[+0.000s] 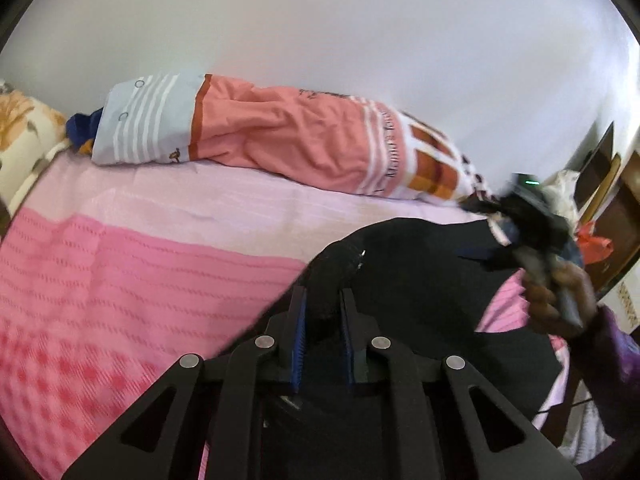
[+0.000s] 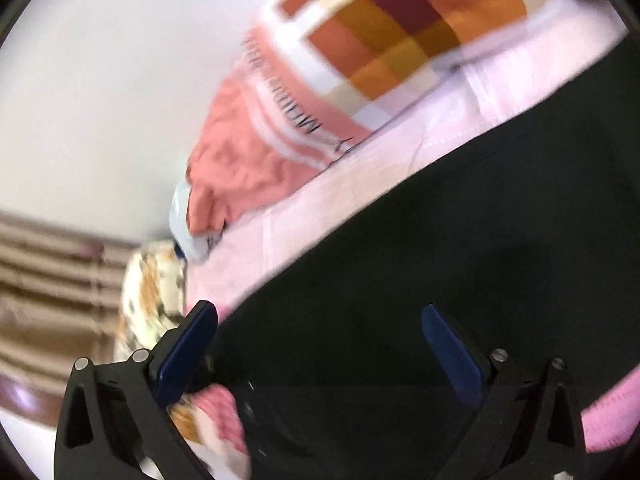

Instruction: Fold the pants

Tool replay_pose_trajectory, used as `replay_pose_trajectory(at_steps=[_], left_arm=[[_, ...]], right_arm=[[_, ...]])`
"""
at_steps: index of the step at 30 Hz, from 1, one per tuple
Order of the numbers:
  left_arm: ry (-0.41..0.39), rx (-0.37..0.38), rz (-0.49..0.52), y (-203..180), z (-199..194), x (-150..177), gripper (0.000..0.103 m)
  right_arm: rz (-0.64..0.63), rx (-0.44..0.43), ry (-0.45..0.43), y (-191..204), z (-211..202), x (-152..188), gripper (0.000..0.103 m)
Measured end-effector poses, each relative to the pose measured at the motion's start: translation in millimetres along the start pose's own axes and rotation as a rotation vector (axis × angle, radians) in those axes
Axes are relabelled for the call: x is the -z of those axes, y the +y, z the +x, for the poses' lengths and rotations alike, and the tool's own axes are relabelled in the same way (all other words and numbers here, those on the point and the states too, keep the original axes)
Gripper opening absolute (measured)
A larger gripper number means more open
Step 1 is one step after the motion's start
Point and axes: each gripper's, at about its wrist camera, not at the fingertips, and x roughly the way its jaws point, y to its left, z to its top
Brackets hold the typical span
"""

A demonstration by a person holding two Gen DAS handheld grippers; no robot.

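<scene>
Black pants (image 1: 416, 280) lie on the pink bed cover (image 1: 140, 272). My left gripper (image 1: 323, 294) is shut on a bunched fold of the pants, the cloth squeezed between its blue pads. My right gripper (image 2: 320, 312) is open, its blue pads (image 2: 188, 344) wide apart over the black pants (image 2: 440, 248), nothing held between them. In the left wrist view the right gripper (image 1: 520, 216) shows blurred at the far right above the pants, held by a hand (image 1: 560, 288).
A long salmon and white striped pillow (image 1: 280, 136) lies along the wall side of the bed; it also shows in the right wrist view (image 2: 304, 120). A floral pillow (image 1: 24, 132) sits at the left. Dark wooden furniture (image 1: 616, 200) stands at the right.
</scene>
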Motion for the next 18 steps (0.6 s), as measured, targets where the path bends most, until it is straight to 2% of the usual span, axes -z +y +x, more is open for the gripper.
replay_pose_trajectory(at_steps=[1, 2, 3, 7, 9, 10, 11, 15, 18], left_arm=[[-0.006, 0.006, -0.005, -4.6, -4.8, 5.0, 0.015], [-0.007, 0.011, -0.010, -7.4, -11.8, 12.7, 0.015], [-0.006, 0.012, -0.015, -9.7, -14.3, 16.4, 0.015], [-0.004, 0.026, -0.067, -13.5, -21.4, 32.1, 0.015], [0.002, 0.032, -0.081, -15.0, -22.7, 38.5, 0.015], [0.008, 0.033, -0.083, -16.0, -22.3, 41.3, 0.015], [0.012, 0.027, -0.083, -17.6, -21.5, 43.8, 0.015], [0.014, 0.001, -0.096, -16.6, -24.0, 49.1, 0.015], [0.011, -0.019, -0.106, -14.9, -36.9, 53.3, 0.015]], right_arm=[[0.045, -0.027, 0.026, -7.0, 8.1, -9.8, 0.099], [0.073, -0.039, 0.039, -12.9, 13.0, -16.0, 0.091], [0.102, -0.032, 0.050, -18.4, 18.6, -21.5, 0.087], [0.152, 0.028, 0.093, -32.4, 34.5, -34.6, 0.049], [0.144, 0.038, 0.100, -37.0, 38.0, -40.5, 0.040], [0.134, 0.058, 0.089, -40.4, 35.0, -42.1, 0.021], [0.113, 0.084, 0.071, -39.1, 31.0, -41.1, 0.009], [-0.013, 0.117, 0.003, -26.9, 8.0, -17.1, 0.008], [-0.075, 0.103, -0.051, -20.1, -28.2, 21.4, 0.008]])
